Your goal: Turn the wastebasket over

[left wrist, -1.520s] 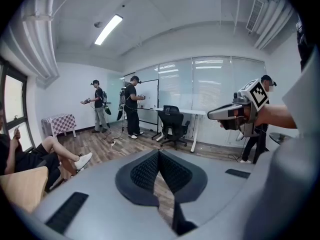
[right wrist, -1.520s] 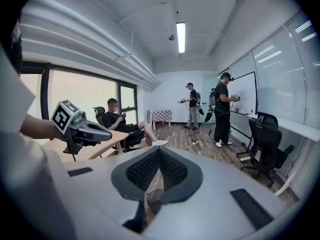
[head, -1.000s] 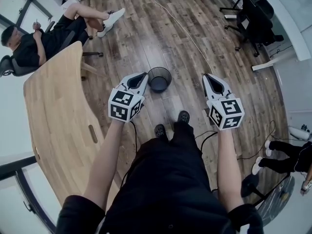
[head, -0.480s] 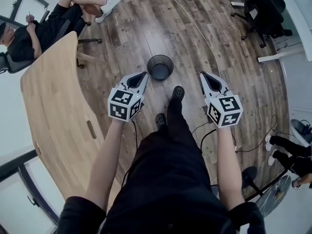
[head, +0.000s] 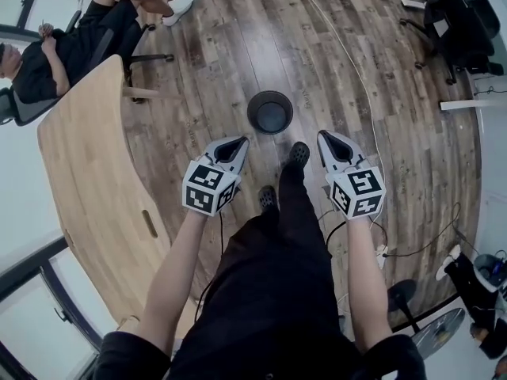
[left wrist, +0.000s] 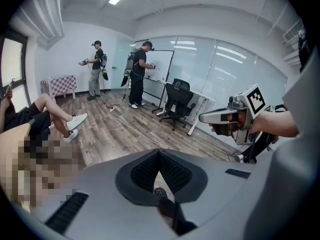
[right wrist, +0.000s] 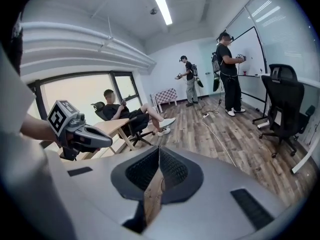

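A black mesh wastebasket (head: 270, 112) stands upright on the wood floor, its open mouth facing up, just ahead of my feet. My left gripper (head: 235, 144) hovers near it on the lower left, jaws shut and empty. My right gripper (head: 325, 139) hangs to the basket's lower right, also shut with nothing held. Neither touches the basket. In the left gripper view the jaw tips (left wrist: 159, 151) meet, and the right gripper (left wrist: 202, 117) shows at the right. In the right gripper view the tips (right wrist: 158, 149) meet too, with the left gripper (right wrist: 111, 143) at the left. The basket appears in neither gripper view.
A curved wooden table (head: 87, 172) runs along the left. A seated person (head: 63, 50) is at its far end. A white cable (head: 341, 46) crosses the floor beyond the basket. Black office chairs (head: 459, 22) stand at the upper right. Two standing people (left wrist: 140, 74) are at a whiteboard.
Both grippers have sunk toward the floor and come closer to the wastebasket. One foot has stepped forward next to the basket. Both pairs of jaws stay shut.
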Demonstrator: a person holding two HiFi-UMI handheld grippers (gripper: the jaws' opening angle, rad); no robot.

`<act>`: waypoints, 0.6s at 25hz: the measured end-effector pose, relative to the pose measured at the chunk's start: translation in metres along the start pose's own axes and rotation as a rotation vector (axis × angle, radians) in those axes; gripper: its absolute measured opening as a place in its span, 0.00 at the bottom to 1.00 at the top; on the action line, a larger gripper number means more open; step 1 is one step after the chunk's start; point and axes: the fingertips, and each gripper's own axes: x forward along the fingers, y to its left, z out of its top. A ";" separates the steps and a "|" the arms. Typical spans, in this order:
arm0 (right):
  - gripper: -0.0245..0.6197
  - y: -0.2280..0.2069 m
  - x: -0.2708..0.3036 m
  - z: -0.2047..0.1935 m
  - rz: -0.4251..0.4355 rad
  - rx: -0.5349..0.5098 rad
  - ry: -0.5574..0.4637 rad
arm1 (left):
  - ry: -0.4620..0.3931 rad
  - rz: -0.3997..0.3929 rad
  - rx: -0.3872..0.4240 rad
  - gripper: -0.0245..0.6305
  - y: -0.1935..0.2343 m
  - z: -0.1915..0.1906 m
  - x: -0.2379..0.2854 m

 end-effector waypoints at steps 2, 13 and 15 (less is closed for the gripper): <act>0.09 -0.011 0.017 -0.006 0.022 0.007 0.026 | 0.031 -0.003 -0.030 0.06 0.003 -0.005 0.017; 0.09 -0.045 0.101 -0.072 0.180 0.012 0.218 | 0.069 0.040 -0.218 0.06 0.043 -0.022 0.108; 0.09 -0.051 0.118 -0.084 0.197 0.009 0.237 | 0.083 0.037 -0.219 0.06 0.051 -0.033 0.126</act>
